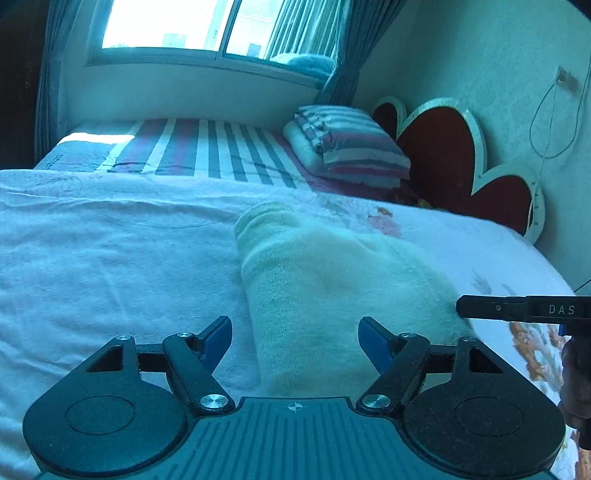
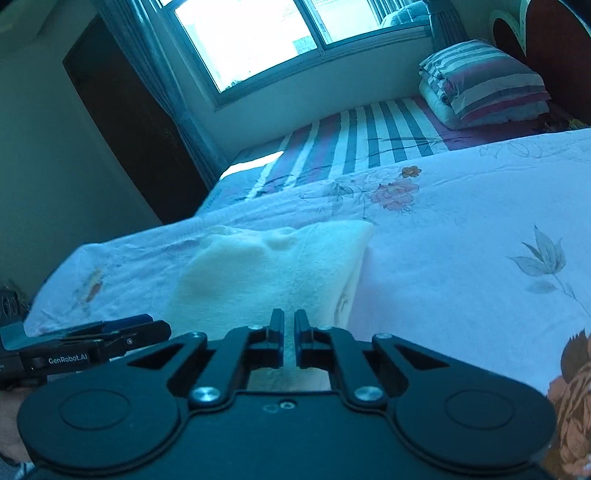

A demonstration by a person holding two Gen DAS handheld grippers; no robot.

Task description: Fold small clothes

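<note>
A small cream knitted garment (image 1: 325,288) lies folded on the white floral sheet (image 1: 110,258) of the bed. My left gripper (image 1: 294,338) is open, its blue-padded fingers to either side of the garment's near end, just above it. My right gripper (image 2: 289,334) is shut on the near edge of the same garment (image 2: 273,273), with cloth pinched between the fingers. The right gripper shows in the left wrist view (image 1: 461,307) at the garment's right edge. The left gripper shows in the right wrist view (image 2: 162,326) at the lower left.
Beyond the floral sheet is a striped bedcover (image 1: 207,147) with a stack of folded striped bedding (image 1: 351,140) by a red headboard (image 1: 443,155). A window (image 1: 184,26) with curtains is behind. A dark door (image 2: 129,122) stands left of the bed.
</note>
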